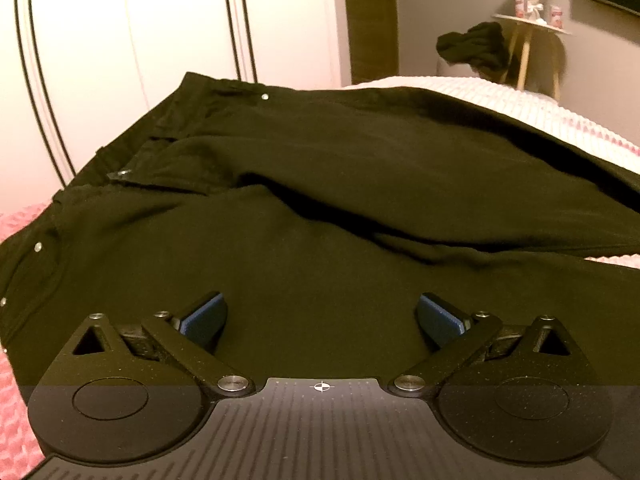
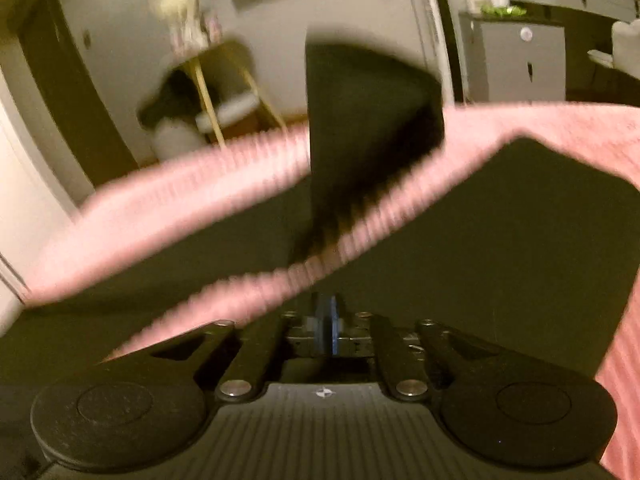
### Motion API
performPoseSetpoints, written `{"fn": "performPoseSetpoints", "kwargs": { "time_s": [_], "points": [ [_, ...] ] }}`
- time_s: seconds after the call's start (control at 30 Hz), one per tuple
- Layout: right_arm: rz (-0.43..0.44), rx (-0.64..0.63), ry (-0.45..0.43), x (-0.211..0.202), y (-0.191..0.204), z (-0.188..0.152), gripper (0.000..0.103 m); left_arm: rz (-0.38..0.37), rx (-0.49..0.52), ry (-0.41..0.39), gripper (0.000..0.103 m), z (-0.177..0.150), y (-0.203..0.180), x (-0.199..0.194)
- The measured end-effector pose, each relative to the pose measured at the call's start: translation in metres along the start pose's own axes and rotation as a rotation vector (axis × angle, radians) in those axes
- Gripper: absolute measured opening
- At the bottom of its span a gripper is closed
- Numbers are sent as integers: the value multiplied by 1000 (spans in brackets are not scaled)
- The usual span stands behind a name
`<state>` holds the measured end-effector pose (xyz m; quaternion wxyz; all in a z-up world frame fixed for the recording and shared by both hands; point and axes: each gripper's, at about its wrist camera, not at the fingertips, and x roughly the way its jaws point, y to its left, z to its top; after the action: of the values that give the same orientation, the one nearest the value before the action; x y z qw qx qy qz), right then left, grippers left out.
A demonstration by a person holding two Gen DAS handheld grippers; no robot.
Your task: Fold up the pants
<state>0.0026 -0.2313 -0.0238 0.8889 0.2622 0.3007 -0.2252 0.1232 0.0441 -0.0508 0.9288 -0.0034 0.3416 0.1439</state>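
The left gripper [image 1: 322, 314] hovers low over the black pants [image 1: 320, 184], jaws spread wide and holding nothing. The pants lie spread on the pink bed [image 1: 560, 120], waistband at far left. The right gripper [image 2: 328, 320] has its jaws together, clamped on a raised pant leg [image 2: 360, 120].

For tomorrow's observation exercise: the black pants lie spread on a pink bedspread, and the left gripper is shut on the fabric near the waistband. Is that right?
Not quite. The left gripper is open, its blue pads spread wide apart above the black pants, gripping nothing, as the left wrist view shows. The pants do lie spread on the pink bedspread.
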Motion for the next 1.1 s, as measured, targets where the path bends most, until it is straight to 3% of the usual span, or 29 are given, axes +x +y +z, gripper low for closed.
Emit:
{"fn": "performPoseSetpoints", "kwargs": {
  "time_s": [0.07,0.13,0.2,0.37,0.43,0.53,0.6,0.67,0.77,0.9,0.97,1.03,1.1],
  "points": [
    [1,58,-63,-3,-10,14,64,3,-7,3,103,0,0,0],
    [-7,75,-90,5,-14,21,66,16,0,2,103,-1,-3,0],
    [-48,40,-57,27,-8,33,66,29,14,-5,103,-3,-7,-1],
    [-213,-183,-152,65,32,66,66,34,19,-20,103,-6,-8,0],
    [-275,-251,-133,75,51,75,66,37,24,-27,103,-7,-9,1],
    [-308,-198,-1,106,53,88,46,44,34,-37,103,-8,-10,3],
    [-257,-82,95,120,40,92,28,45,35,-40,103,-8,-11,3],
    [-240,-66,103,121,32,88,14,40,29,-40,103,-8,-10,3],
    [-167,-2,53,92,19,82,10,34,26,-40,103,-7,-9,3],
    [-36,117,-76,13,-4,67,8,22,16,-40,103,-6,-7,1],
    [-36,151,-156,-23,-19,48,8,3,2,-55,103,-5,-5,-1],
    [-62,226,-126,-34,-37,24,8,-25,-9,-74,103,-4,-5,-5],
    [-148,303,7,-23,-59,5,12,-56,-4,-91,103,-4,-7,-10]
  ]
}}
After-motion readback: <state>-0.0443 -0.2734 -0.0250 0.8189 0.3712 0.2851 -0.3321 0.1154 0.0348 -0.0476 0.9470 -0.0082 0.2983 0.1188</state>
